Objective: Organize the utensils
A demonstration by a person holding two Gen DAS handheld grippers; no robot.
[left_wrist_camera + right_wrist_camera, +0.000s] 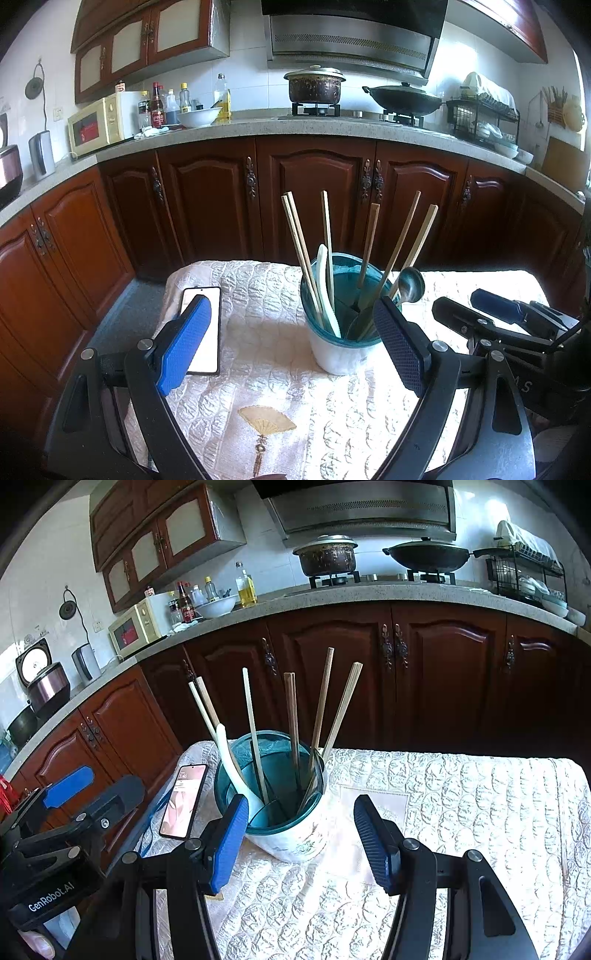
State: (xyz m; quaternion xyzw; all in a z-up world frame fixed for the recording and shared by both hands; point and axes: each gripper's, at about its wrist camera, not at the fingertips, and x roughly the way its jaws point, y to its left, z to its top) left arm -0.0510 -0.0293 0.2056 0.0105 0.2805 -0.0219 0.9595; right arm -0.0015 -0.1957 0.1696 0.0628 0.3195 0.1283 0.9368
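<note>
A white utensil holder with a teal insert (343, 358) (295, 842) stands upright on the quilted table cloth (258, 295) (461, 812). Several wooden chopsticks (299, 243) (255, 731), a white spoon (325, 291) (231, 764) and a metal spoon (410, 284) stand in it. My left gripper (290, 310) is open and empty, its right pad beside the holder. My right gripper (300, 808) is open too; the holder sits just beyond its fingertips, with the right pad clear of it. Each gripper shows in the other's view, the right gripper (495, 310) and the left gripper (85, 794).
A phone (203, 332) (183, 801) lies screen-up on the cloth left of the holder. Dark wooden cabinets (314, 192) run under the stone counter (258, 127) behind the table. On the counter stand a microwave (99, 122), bottles, a bowl, two pots and a dish rack (484, 118).
</note>
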